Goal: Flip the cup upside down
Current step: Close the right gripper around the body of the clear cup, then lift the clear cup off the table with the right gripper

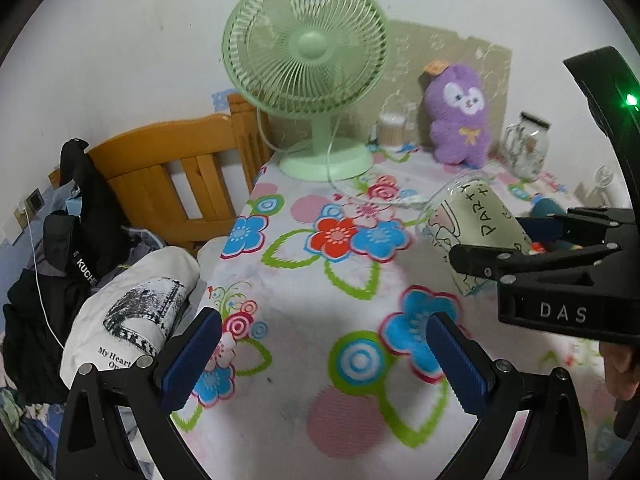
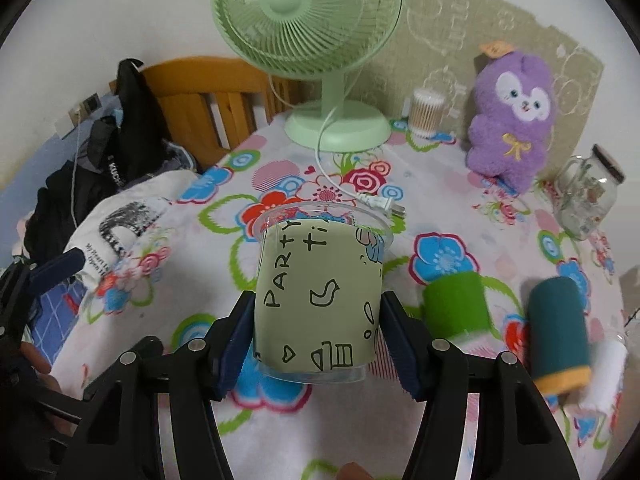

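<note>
Here, gripped by the right gripper [image 2: 318,344]: a clear plastic cup with a pale green printed sleeve [image 2: 318,296], pinched at its lower body between both blue pads, lifted clear of the flowered tablecloth [image 2: 200,392]. Long axis running straight ahead of the claw, open rim farthest from the fingers, base nearest them; seen from the left wrist, tipped well off upright with the rim leaning toward the left. Nothing visible inside the cup.

Off to the far left of that claw: the left gripper [image 1: 324,356], fingers spread wide, holding nothing, well apart from the cup, which lies ahead and to its right. Clearly the right hand's job; judged next, a further roll of the wrist to bring the rim downward before setting down.

Ahead of the claw, beyond the rim: a mint-green desk fan [image 2: 308,4]. Ahead and right: a small clear tub of cotton swabs [image 2: 426,112], a purple plush rabbit [image 2: 510,120], a lidded glass jar mug [image 2: 588,196], contents unclear. Just right of the claw: a green cylinder [image 2: 456,304] and a dark teal cylinder [image 2: 558,328], both blurred.
</note>
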`<control>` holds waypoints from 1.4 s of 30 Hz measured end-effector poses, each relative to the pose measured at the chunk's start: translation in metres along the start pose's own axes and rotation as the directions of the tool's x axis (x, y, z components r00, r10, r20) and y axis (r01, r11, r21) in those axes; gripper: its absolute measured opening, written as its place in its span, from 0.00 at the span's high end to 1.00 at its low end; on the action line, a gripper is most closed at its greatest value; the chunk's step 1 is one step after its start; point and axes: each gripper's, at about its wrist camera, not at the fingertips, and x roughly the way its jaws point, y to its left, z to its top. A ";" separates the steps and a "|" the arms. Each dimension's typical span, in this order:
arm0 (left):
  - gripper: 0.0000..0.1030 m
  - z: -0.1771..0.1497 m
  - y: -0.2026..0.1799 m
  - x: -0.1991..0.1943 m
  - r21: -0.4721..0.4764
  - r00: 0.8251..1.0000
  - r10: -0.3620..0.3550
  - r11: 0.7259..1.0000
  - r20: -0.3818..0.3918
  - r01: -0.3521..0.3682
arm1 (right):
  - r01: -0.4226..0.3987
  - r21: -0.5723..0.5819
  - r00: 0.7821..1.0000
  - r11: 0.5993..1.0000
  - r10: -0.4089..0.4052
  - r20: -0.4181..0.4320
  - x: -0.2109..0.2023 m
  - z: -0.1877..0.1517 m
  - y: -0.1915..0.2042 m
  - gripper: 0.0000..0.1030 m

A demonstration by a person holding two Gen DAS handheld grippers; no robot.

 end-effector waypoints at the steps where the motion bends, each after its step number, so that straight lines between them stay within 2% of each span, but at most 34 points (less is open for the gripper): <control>1: 0.00 -0.002 -0.001 -0.006 -0.005 1.000 -0.013 1.000 0.008 0.013 | 0.003 0.000 1.000 1.000 -0.003 0.009 -0.009 -0.004 0.001 0.37; 11: 0.00 -0.037 -0.032 -0.062 -0.014 0.990 -0.140 0.990 0.032 0.141 | 0.012 0.046 0.997 0.999 -0.016 0.069 -0.083 -0.063 -0.004 0.37; 23: 0.00 -0.065 -0.077 -0.104 0.030 0.976 -0.216 0.976 0.039 0.215 | 0.081 0.131 0.991 0.988 -0.094 0.095 -0.156 -0.146 -0.037 0.37; 33: 0.00 -0.099 -0.119 -0.105 0.087 0.968 -0.250 0.964 -0.019 0.250 | 0.150 0.214 0.987 0.965 -0.158 0.022 -0.158 -0.201 -0.053 0.37; 42: 0.00 -0.126 -0.127 -0.104 0.092 0.970 -0.235 0.966 -0.065 0.241 | 0.166 0.272 0.986 0.948 -0.162 -0.040 -0.142 -0.231 -0.050 0.37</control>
